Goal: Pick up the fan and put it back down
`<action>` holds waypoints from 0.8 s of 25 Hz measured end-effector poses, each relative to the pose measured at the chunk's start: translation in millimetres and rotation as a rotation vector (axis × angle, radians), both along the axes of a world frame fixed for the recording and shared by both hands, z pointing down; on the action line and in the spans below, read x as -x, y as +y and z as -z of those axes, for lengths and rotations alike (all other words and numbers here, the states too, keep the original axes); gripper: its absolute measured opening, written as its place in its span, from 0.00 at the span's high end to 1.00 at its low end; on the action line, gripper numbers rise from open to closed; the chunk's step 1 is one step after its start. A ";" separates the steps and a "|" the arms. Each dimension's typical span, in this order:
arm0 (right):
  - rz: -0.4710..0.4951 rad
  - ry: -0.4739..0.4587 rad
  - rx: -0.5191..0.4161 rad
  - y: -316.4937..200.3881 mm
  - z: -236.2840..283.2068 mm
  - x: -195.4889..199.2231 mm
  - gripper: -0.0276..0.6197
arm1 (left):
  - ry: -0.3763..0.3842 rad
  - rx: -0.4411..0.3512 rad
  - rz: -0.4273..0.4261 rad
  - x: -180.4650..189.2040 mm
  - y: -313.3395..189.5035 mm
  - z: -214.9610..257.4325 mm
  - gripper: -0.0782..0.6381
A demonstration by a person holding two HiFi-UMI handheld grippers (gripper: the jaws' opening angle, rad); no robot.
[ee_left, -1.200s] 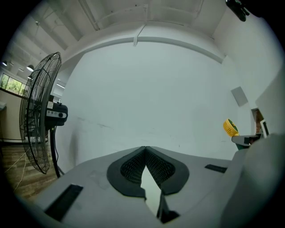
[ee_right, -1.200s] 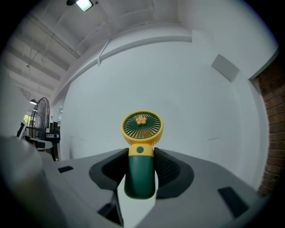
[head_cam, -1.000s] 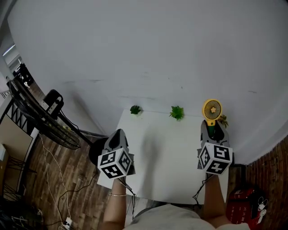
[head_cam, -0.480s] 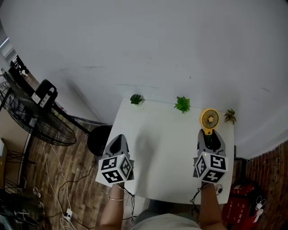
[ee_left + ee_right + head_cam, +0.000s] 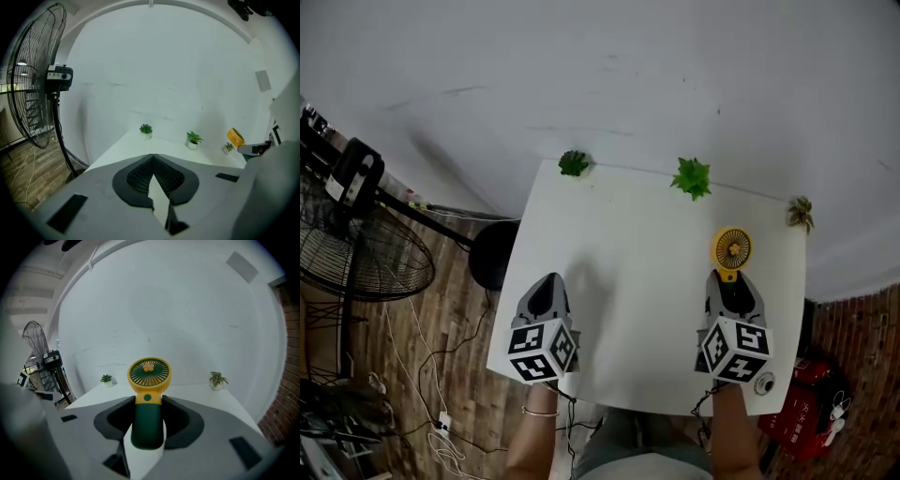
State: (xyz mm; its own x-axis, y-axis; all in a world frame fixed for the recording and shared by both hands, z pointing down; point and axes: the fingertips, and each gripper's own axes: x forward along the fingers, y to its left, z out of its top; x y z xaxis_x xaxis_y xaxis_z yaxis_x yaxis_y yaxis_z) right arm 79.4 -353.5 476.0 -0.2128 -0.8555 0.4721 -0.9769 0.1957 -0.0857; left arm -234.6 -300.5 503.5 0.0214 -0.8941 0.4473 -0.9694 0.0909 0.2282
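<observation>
A small hand fan [image 5: 731, 249] with a yellow round head and a dark green handle stands upright over the right side of the white table [image 5: 628, 244]. My right gripper [image 5: 732, 286] is shut on the handle; in the right gripper view the fan [image 5: 149, 376] sits between the dark pads. Whether its base touches the table cannot be told. My left gripper [image 5: 543, 295] hovers over the table's near left part, shut with nothing in it. In the left gripper view the fan [image 5: 235, 137] shows far right.
Three small potted plants stand along the table's far edge: left [image 5: 574, 163], middle [image 5: 692, 176], right corner [image 5: 800, 214]. A small round object [image 5: 763, 383] lies at the near right corner. A black floor fan [image 5: 356, 244] stands left of the table, a red item [image 5: 811, 412] on the floor at right.
The right gripper has carried the fan from beside the back-right plant toward the near side of the table. The left gripper kept its place and stayed shut.
</observation>
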 end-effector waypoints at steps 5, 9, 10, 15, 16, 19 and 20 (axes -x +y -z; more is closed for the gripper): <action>-0.008 0.002 0.076 5.0 -37.3 2.9 0.68 | 0.009 0.052 -0.015 -1.2 2.7 -30.1 0.88; -0.010 0.010 0.131 8.7 -62.4 2.0 0.68 | 0.022 0.091 -0.010 -1.5 6.7 -51.0 0.88; -0.010 0.011 0.142 9.1 -67.8 2.0 0.68 | 0.024 0.100 -0.010 -1.8 7.5 -55.7 0.88; -0.006 0.012 0.194 11.4 -90.5 4.5 0.68 | 0.025 0.132 -0.005 0.9 9.7 -72.2 0.88; -0.005 0.013 0.203 11.5 -94.2 5.2 0.68 | 0.025 0.136 -0.003 2.3 8.9 -74.1 0.88; -0.003 0.013 0.233 11.7 -103.7 6.7 0.68 | 0.021 0.141 0.002 5.8 5.8 -77.6 0.88; 0.000 0.013 0.243 12.3 -106.2 7.6 0.68 | 0.020 0.144 0.004 6.9 5.2 -78.5 0.88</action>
State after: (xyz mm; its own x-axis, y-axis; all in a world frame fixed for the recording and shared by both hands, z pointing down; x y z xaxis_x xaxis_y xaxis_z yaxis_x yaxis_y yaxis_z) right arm 71.8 -341.2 582.2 -0.2050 -0.7162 0.6671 -0.9783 0.1706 -0.1175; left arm -241.5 -295.3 582.0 0.0283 -0.8210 0.5703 -0.9644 0.1277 0.2316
